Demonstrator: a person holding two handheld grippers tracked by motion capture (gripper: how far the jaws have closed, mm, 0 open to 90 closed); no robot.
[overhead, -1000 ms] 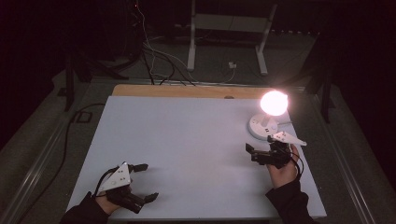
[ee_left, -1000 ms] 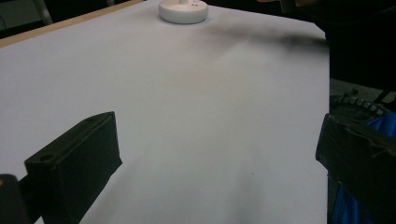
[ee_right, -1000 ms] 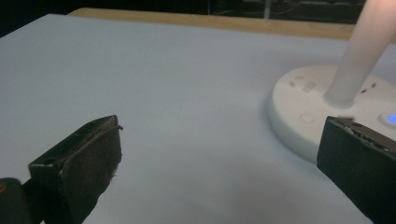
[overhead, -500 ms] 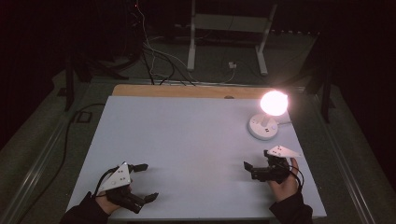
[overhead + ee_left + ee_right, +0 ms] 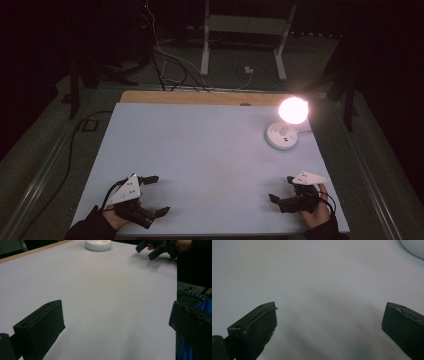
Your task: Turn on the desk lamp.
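**Right gripper back at the near edge**

Pulled away from the lamp [image 5: 286, 131], my right gripper [image 5: 283, 192] now sits low at the near right of the table [image 5: 200, 150], jaws spread wide and empty. My left gripper [image 5: 153, 196] rests at the near left, jaws likewise apart on nothing. I judge this a retreat; to do it well I keep both hands low and clear of the lamp. It stands far right, well apart from both grippers: a round white base, its globe glowing bright.

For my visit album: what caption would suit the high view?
A lit lamp glows on a pale table while the left tool and right tool rest open near its front edge.
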